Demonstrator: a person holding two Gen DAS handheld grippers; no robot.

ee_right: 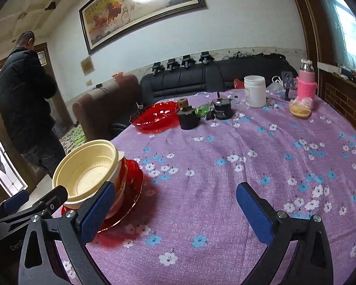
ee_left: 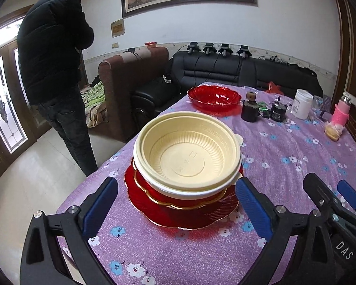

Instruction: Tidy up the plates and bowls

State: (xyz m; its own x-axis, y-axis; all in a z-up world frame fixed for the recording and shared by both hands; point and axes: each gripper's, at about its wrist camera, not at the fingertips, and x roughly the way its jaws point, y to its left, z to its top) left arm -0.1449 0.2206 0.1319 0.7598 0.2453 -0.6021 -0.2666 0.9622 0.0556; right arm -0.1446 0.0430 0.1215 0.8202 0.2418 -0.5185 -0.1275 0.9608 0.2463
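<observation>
A cream bowl (ee_left: 185, 152) nests in a white bowl (ee_left: 178, 193), on top of stacked red gold-rimmed plates (ee_left: 182, 216) near the table's left edge. My left gripper (ee_left: 175, 181) is open, its blue pads (ee_left: 102, 204) flanking the near side of the stack without touching it. Just right of the stack, my right gripper (ee_left: 325, 181) is open too. In the right wrist view the right gripper (ee_right: 175, 186) holds only tablecloth between its fingers. There the cream bowl (ee_right: 87, 173) and red plates (ee_right: 133, 187) sit at the left, with the left gripper (ee_right: 38, 196) beside them. A red scalloped bowl (ee_left: 213, 97) (ee_right: 156, 116) stands farther back.
On the purple flowered tablecloth (ee_right: 225, 190) stand two black jars (ee_right: 188, 117), a white canister (ee_right: 255, 91), a pink bottle (ee_right: 306, 83) and a bagged bun (ee_right: 300, 110). A person in black (ee_left: 52, 71) stands left of the table, near a brown armchair (ee_left: 121, 90) and a black sofa (ee_left: 225, 71).
</observation>
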